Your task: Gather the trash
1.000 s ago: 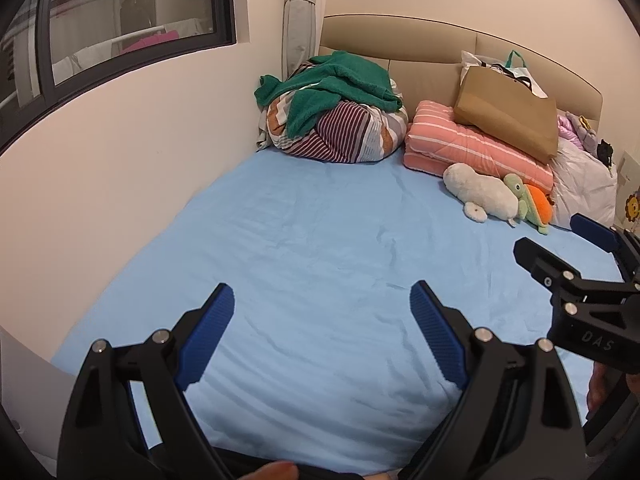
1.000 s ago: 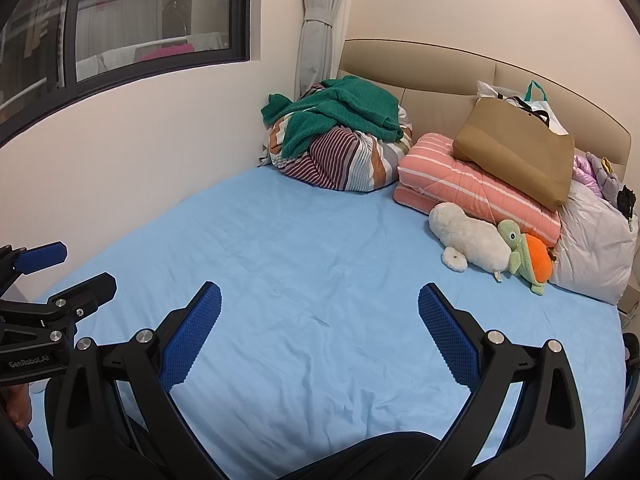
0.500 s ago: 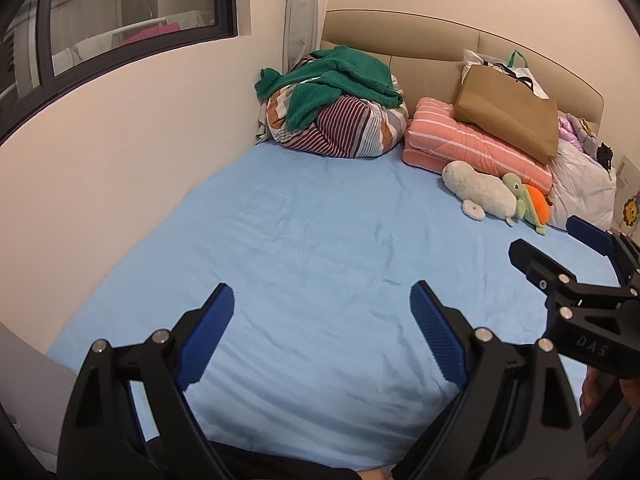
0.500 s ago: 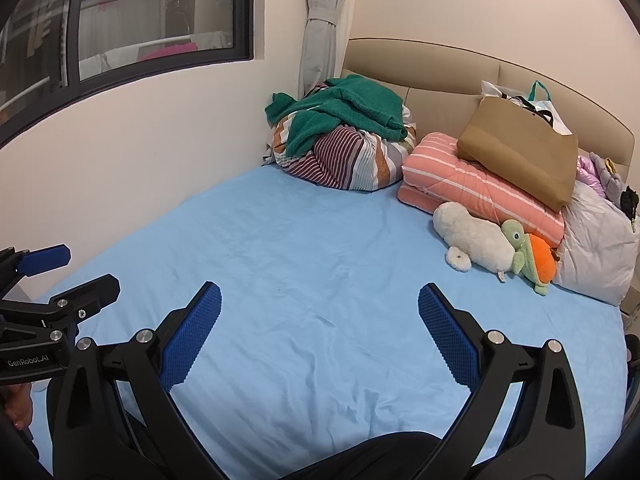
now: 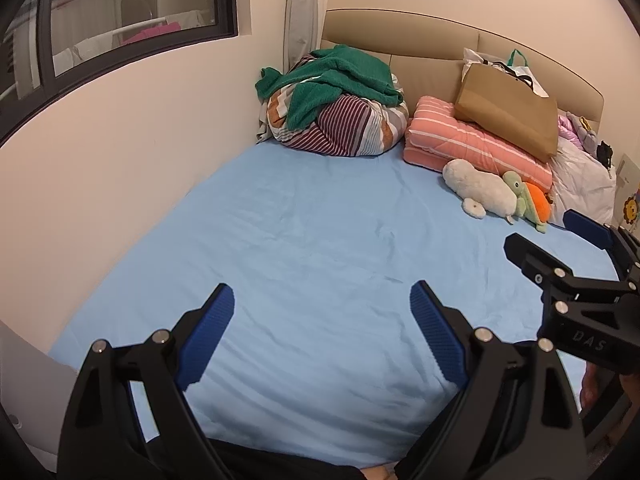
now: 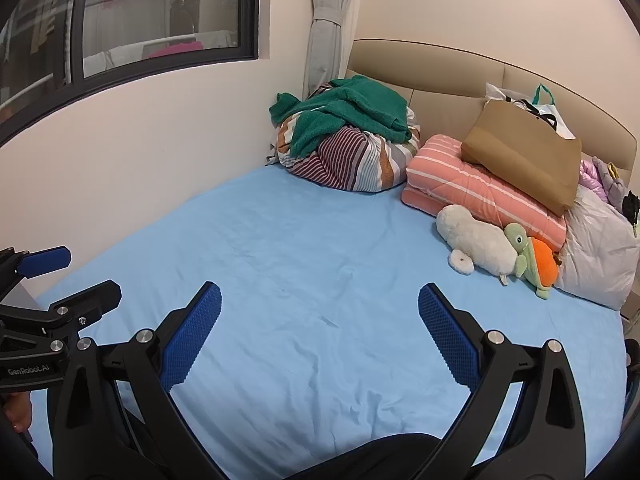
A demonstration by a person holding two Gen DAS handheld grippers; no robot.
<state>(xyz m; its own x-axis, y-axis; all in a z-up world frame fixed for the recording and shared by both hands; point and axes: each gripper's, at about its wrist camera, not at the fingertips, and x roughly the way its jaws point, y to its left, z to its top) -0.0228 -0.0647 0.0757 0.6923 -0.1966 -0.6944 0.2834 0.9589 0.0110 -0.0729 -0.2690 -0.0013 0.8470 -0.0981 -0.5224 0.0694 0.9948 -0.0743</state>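
No loose trash shows on the blue bed sheet [image 5: 320,240]. My left gripper [image 5: 322,300] is open and empty above the near end of the bed; it also shows at the left edge of the right wrist view [image 6: 76,276]. My right gripper [image 6: 320,300] is open and empty beside it, and it shows at the right edge of the left wrist view [image 5: 544,236]. A brown paper bag [image 5: 508,116] leans on a pink striped quilt [image 5: 472,140] by the headboard. A white plastic bag [image 6: 600,252] lies at the far right.
A bundle of striped bedding with a green towel [image 5: 340,108] sits in the far left corner. A white plush and a green and orange turtle plush [image 5: 500,194] lie in front of the quilt. A wall with a window [image 5: 120,20] runs along the bed's left side.
Both grippers have drawn back and risen slightly, so more of the bed shows. Both stay open and empty.
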